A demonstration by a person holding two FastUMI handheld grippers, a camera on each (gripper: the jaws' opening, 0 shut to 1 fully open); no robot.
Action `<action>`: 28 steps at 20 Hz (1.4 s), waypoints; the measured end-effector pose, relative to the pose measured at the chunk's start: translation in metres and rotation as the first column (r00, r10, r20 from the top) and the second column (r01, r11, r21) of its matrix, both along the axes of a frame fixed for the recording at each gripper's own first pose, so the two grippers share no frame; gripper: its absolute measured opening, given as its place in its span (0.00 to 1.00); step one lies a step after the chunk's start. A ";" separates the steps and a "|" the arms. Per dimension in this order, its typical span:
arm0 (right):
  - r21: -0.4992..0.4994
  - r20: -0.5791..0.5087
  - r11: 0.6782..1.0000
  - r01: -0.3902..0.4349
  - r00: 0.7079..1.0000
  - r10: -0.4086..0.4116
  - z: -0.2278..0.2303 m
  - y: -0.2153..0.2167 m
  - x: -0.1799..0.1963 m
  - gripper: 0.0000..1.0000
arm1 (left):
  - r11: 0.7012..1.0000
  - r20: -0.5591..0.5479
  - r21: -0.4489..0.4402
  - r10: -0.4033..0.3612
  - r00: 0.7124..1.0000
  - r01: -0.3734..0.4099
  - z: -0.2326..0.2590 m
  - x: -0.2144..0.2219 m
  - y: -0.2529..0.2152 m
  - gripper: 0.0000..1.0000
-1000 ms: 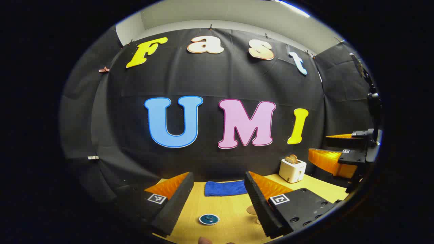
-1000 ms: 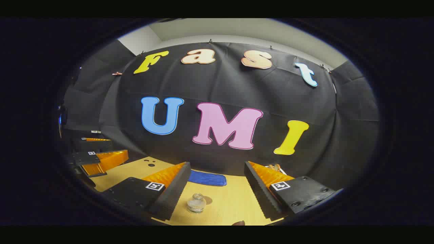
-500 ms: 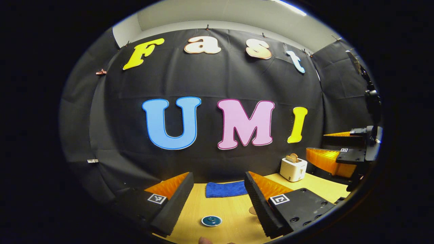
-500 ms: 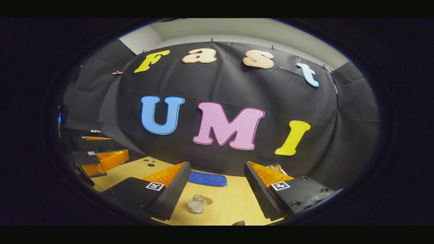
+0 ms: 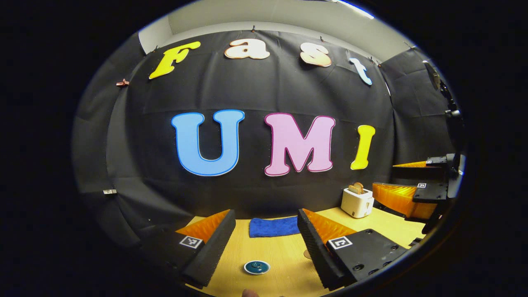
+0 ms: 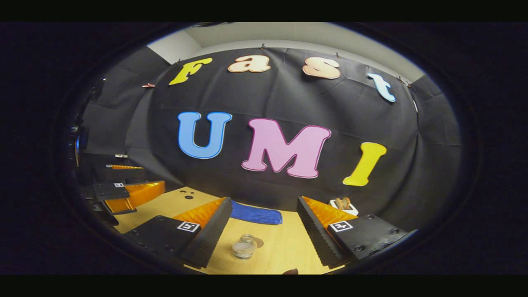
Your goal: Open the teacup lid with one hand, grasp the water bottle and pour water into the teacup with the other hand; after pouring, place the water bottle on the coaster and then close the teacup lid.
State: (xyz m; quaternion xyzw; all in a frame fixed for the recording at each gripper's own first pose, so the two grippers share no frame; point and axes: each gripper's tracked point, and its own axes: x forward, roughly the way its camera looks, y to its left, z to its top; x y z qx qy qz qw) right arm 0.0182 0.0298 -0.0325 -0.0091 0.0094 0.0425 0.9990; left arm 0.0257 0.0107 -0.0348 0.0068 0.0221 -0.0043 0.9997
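Observation:
The teacup's teal lid (image 5: 256,267) with its small knob lies low on the wooden table (image 5: 280,264), below and between the fingers of my left gripper (image 5: 264,218), which is open and holds nothing. The cup under the lid is hard to make out. A small clear glass water bottle (image 6: 244,246) stands upright on the table below my right gripper (image 6: 264,204), also open and apart from it. A round tan coaster (image 6: 259,242) lies just behind the bottle, and the coaster's edge (image 5: 306,254) peeks out beside my left gripper's right finger.
A folded blue towel (image 5: 274,227) lies at the back of the table by the black cloth wall. A white toaster (image 5: 357,202) with bread stands at the back right. The right gripper (image 5: 412,194) hovers at the right, the left gripper (image 6: 123,192) at the left.
Both views have shifted slightly: the wall has risen in the left gripper view and slid right in the right gripper view. Lid and bottle stay put, and both grippers stay open.

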 end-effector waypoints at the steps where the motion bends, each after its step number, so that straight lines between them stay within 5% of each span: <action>1: -0.008 0.000 1.000 -0.016 1.000 0.016 -0.005 0.002 0.002 0.98 | 1.000 -0.013 0.001 0.008 1.000 -0.008 -0.009 0.004 0.001 0.95; 7: -0.015 -0.027 0.997 -0.069 0.997 0.069 -0.056 0.007 0.019 0.98 | 0.999 -0.076 0.020 0.048 0.996 -0.047 -0.085 0.034 0.005 0.94; 18: 0.022 -0.118 0.999 -0.034 0.992 0.037 -0.181 -0.002 0.031 0.96 | 0.991 -0.190 -0.014 0.125 0.974 -0.130 -0.247 0.080 0.021 0.88; 28: 0.048 -0.147 0.997 -0.053 0.987 0.060 -0.201 0.009 0.023 0.98 | 0.992 -0.277 -0.008 0.121 0.953 -0.128 -0.297 0.094 0.024 0.78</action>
